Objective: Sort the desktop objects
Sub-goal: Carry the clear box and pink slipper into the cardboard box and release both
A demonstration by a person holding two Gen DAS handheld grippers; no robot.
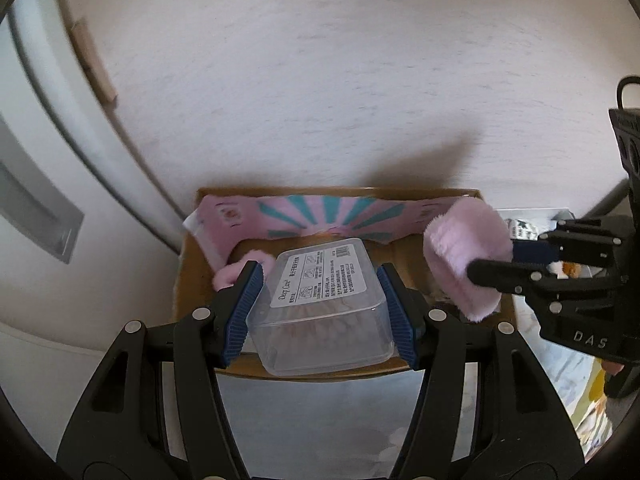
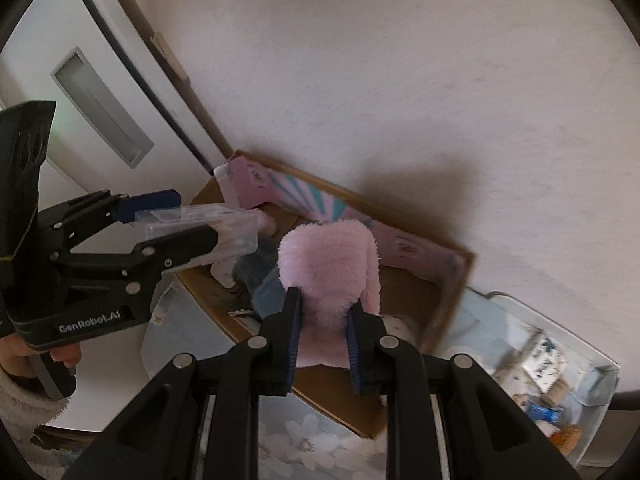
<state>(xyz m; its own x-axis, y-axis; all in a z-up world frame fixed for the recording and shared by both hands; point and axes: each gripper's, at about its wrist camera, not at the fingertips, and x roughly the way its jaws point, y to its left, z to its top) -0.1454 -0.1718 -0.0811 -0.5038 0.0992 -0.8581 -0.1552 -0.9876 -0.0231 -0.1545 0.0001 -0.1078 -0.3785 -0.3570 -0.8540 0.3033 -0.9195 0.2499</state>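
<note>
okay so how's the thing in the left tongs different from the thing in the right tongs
The clear plastic box in the left tongs is rigid, see-through and printed with a white label; the pink fluffy cloth in the right tongs is soft, opaque and plain. The box keeps the left tongs spread partway, while the cloth is squeezed between nearly shut tongs. Both are held above the cardboard box.

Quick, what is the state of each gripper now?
Left gripper: closed on the clear plastic box.
Right gripper: closed on the pink fluffy cloth.
</note>
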